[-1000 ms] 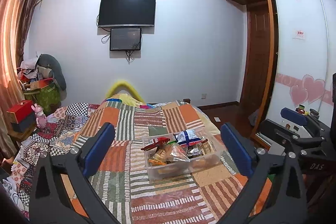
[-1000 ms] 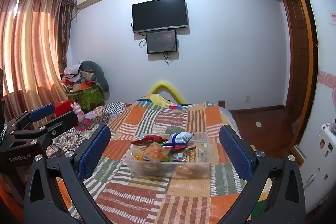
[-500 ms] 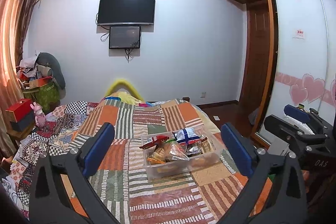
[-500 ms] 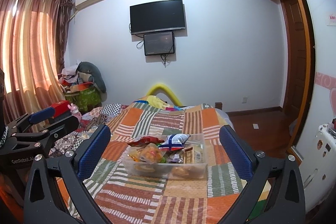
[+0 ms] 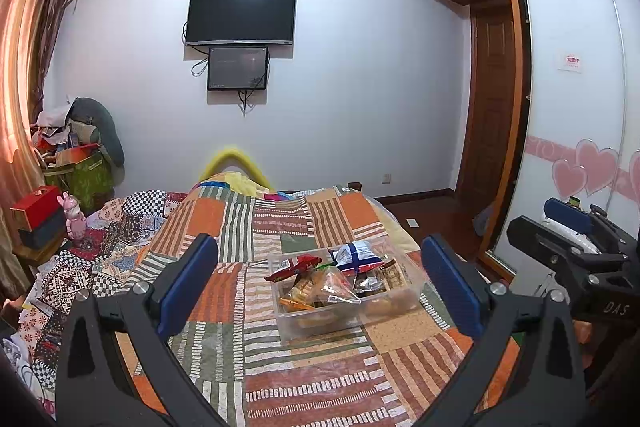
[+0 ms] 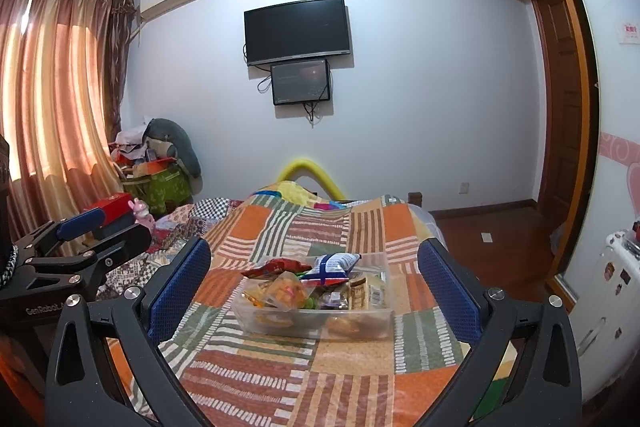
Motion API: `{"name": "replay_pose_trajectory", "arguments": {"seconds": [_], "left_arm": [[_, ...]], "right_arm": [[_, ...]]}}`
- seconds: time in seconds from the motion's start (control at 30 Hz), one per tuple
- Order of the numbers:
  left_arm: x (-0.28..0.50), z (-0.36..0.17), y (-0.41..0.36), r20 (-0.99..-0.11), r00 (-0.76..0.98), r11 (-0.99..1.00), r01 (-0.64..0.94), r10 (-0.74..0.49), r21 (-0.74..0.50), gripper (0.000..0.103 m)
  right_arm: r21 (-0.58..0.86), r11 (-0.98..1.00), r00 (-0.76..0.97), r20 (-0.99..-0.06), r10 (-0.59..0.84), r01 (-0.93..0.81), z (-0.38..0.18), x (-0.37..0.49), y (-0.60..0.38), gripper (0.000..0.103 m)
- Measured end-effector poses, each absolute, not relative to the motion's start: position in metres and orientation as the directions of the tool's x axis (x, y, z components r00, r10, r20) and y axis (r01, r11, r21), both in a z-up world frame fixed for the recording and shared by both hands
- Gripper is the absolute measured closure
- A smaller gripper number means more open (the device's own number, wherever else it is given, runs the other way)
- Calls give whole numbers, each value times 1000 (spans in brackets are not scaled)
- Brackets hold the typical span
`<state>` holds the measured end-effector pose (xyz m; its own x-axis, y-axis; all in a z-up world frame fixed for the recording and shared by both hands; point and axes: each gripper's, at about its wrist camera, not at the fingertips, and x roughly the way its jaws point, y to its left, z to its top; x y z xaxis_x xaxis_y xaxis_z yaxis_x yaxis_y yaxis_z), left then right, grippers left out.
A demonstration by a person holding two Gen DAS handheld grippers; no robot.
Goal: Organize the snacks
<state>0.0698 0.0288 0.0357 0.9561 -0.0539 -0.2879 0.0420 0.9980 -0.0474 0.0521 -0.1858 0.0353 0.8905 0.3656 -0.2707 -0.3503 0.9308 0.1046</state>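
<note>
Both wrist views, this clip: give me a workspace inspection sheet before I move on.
Surface: patchwork quilt on a bed.
Job's things: clear plastic bin heaped with snack packets; blue-and-white bag on top.
Clutter: green bag, red box, pink toy beside the bed.
Grippers: left gripper and right gripper open, empty, short of the bin.
Cables: wires under the wall screens.
Surroundings: curtains, wardrobe.

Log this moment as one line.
left gripper: open, empty | right gripper: open, empty | clear plastic snack bin: on patchwork quilt, untouched
</note>
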Motion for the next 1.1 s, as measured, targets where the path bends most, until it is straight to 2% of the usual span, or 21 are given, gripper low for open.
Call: {"name": "replay_pose_trajectory", "arguments": {"seconds": [1.1], "left_arm": [[76, 29, 30, -321, 943, 996, 76, -89, -54, 0]], "right_arm": [[108, 930, 885, -284, 368, -352, 35, 54, -183, 0]]}}
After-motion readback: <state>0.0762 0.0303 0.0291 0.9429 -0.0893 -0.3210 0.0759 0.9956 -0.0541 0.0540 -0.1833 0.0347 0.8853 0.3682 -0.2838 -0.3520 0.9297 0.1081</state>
